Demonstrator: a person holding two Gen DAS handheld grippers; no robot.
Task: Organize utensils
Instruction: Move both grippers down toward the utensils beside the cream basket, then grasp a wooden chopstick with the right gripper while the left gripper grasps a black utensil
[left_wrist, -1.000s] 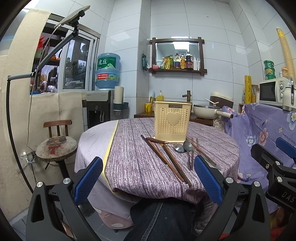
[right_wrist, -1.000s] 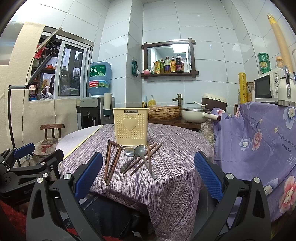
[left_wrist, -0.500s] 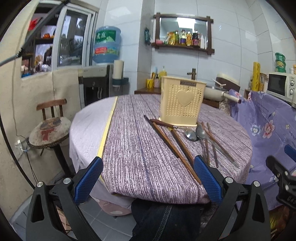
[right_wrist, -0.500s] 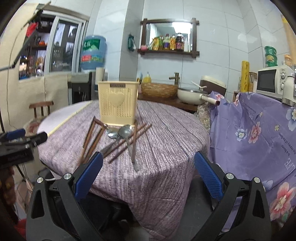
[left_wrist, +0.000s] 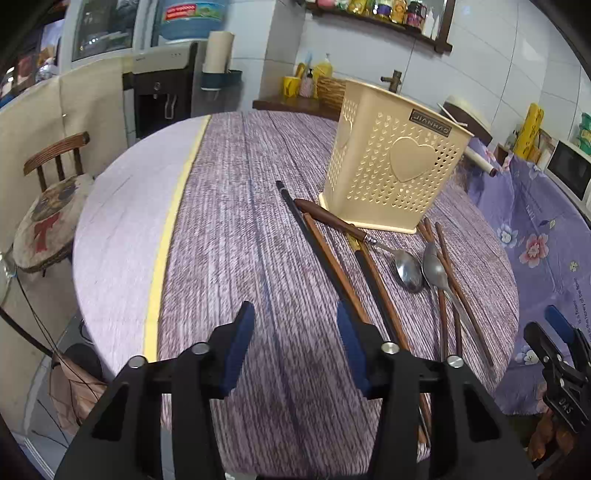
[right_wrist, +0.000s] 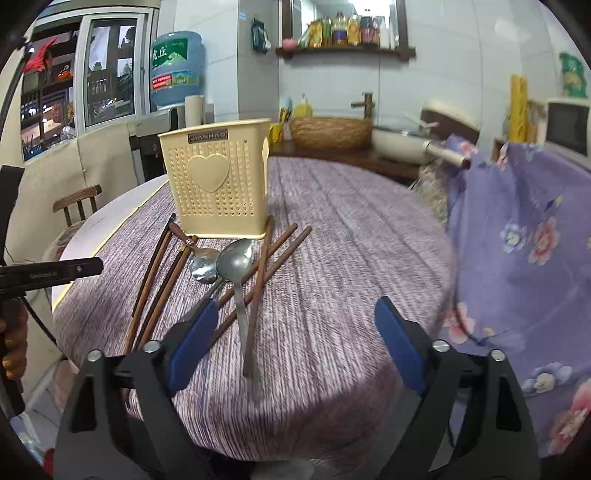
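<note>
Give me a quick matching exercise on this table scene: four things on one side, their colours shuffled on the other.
Things:
1. utensil basket
2. chopsticks
3. spoon
4. hand-held gripper pads

Colours:
A. blue
B. silver
C. cream yellow
D. brown

Pairs: 1-C, 2-D, 3-B, 4-A

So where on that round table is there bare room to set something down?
Free: the striped cloth between the yellow stripe and the nearest dark chopstick, and the cloth right of the cutlery toward the flowered purple cover. Crowded: just in front of the cream holder, where chopsticks and two spoons overlap.
</note>
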